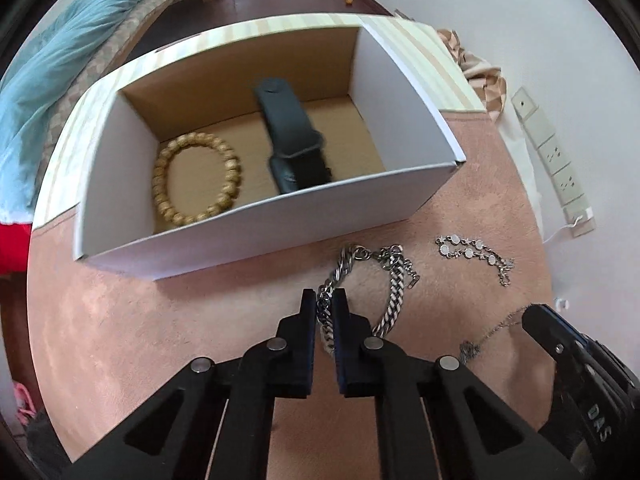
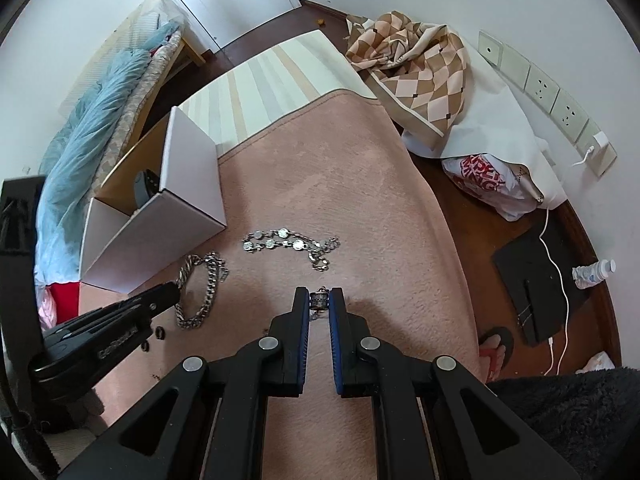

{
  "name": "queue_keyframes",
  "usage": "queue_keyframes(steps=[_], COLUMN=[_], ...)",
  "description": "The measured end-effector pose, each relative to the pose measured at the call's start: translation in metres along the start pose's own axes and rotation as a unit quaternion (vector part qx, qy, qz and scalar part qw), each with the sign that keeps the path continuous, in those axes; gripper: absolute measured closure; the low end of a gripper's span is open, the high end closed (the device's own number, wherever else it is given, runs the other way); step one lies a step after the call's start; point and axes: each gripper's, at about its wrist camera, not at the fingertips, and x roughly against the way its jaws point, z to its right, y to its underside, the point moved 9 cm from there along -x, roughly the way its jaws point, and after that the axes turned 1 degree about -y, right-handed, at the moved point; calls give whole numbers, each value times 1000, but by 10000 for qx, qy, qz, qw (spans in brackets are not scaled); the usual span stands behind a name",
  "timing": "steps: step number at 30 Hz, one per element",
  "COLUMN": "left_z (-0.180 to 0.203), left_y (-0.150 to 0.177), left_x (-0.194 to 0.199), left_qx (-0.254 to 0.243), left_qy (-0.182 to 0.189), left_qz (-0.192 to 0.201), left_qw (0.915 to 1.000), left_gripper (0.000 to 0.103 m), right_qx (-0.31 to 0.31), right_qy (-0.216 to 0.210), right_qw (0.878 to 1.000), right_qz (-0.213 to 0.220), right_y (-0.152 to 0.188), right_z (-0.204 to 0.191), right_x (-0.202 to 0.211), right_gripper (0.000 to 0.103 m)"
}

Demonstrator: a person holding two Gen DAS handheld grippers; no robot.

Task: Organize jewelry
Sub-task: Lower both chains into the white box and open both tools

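While the left gripper [image 1: 324,300] pinches the heavy silver chain [image 1: 394,280] on the pink blanket [image 1: 160,320] before the open white box [image 1: 248,232], the right gripper [image 2: 319,300] clamps a small pendant [image 2: 319,301]. Partial lettering "DAS" marks the right gripper's body. A disc-link bracelet [image 2: 280,240] lies beyond; wall sockets [image 2: 540,84] stand at right.
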Motion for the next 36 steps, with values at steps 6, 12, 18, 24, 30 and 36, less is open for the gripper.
queue_keyframes(steps=[6, 12, 18, 24, 30, 36], left_z=[-33, -70, -91, -105, -105, -102], left_y=[10, 17, 12, -8, -51, -98], left_x=[39, 67, 96, 137, 171, 170], left_qx=[243, 445, 547, 592, 529, 387], left_qy=[83, 8, 11, 154, 385, 504], left_qz=[285, 461, 663, 1003, 1326, 1383], left_qw=[9993, 9979, 9963, 9931, 9890, 9883], left_gripper=[98, 98, 98, 98, 98, 98], right_qx=[90, 150, 384, 791, 1304, 1748], right_qy=[-145, -351, -632, -1040, -1296, -962], right_qw=[9998, 9992, 9972, 9912, 9818, 9787], right_qz=[49, 80, 56, 197, 474, 491], right_y=[-2, -3, -7, -31, -76, -123], right_z=[-12, -27, -59, -110, -168, -204], right_x=[11, 22, 36, 70, 102, 80], right_gripper=[93, 93, 93, 93, 93, 93])
